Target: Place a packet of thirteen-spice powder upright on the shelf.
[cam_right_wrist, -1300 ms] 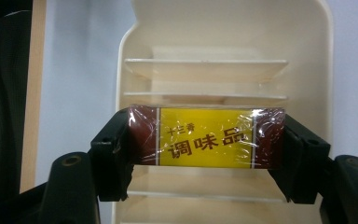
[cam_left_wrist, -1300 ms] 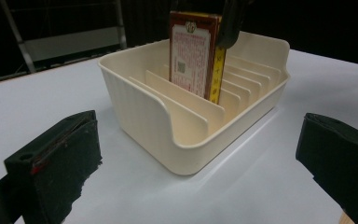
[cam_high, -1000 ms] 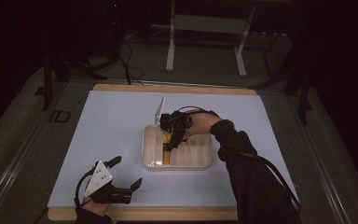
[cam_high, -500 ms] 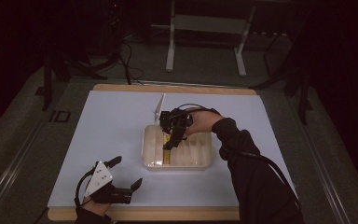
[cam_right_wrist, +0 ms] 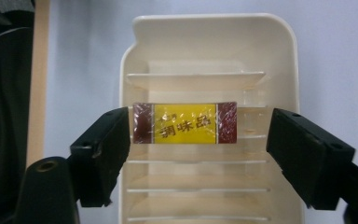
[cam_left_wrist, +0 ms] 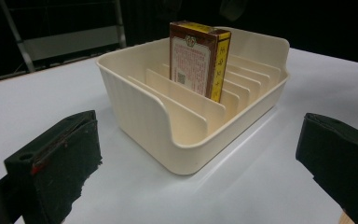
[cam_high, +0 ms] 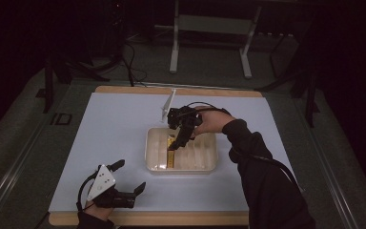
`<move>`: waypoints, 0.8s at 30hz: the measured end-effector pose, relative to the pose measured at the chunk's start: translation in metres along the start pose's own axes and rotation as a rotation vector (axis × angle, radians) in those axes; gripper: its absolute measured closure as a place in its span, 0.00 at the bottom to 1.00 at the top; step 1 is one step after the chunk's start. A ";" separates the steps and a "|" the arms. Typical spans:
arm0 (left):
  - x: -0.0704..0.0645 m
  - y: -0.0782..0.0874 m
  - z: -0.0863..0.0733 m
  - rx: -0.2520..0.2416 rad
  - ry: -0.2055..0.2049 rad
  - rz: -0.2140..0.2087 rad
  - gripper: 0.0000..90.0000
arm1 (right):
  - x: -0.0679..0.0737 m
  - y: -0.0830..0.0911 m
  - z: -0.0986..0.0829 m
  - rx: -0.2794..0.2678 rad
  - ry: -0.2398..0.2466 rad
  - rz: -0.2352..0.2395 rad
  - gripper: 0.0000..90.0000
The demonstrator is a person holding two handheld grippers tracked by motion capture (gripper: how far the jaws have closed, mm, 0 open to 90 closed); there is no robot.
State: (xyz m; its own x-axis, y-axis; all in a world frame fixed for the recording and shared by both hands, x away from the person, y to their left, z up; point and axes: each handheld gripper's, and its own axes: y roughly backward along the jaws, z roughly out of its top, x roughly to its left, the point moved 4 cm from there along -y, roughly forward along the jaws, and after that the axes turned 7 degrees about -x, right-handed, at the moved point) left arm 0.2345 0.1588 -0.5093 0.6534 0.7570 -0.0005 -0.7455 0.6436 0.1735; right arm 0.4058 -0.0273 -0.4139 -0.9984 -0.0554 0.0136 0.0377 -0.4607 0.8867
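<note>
The right hand-held gripper (cam_right_wrist: 198,140) hovers wide around the box (cam_right_wrist: 185,122), hiding part of the slotted tray (cam_high: 209,167). The left hand-held gripper (cam_high: 128,179) gapes wide near the surface (cam_high: 124,124) edge.

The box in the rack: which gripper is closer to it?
Right. The right gripper hangs open right over the box in the rack; the left gripper sits open at the table's near edge.
</note>
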 end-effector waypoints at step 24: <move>0.001 -0.001 0.000 0.002 0.006 -0.001 0.00 | -0.005 0.031 -0.033 -0.022 -0.154 -0.088 0.12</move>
State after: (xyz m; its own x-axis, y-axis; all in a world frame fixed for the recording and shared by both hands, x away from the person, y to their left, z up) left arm 0.2353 0.1589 -0.5098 0.6530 0.7573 -0.0060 -0.7448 0.6437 0.1759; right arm 0.4136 -0.0703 -0.4016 -0.9925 0.1217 0.0089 -0.0507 -0.4774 0.8772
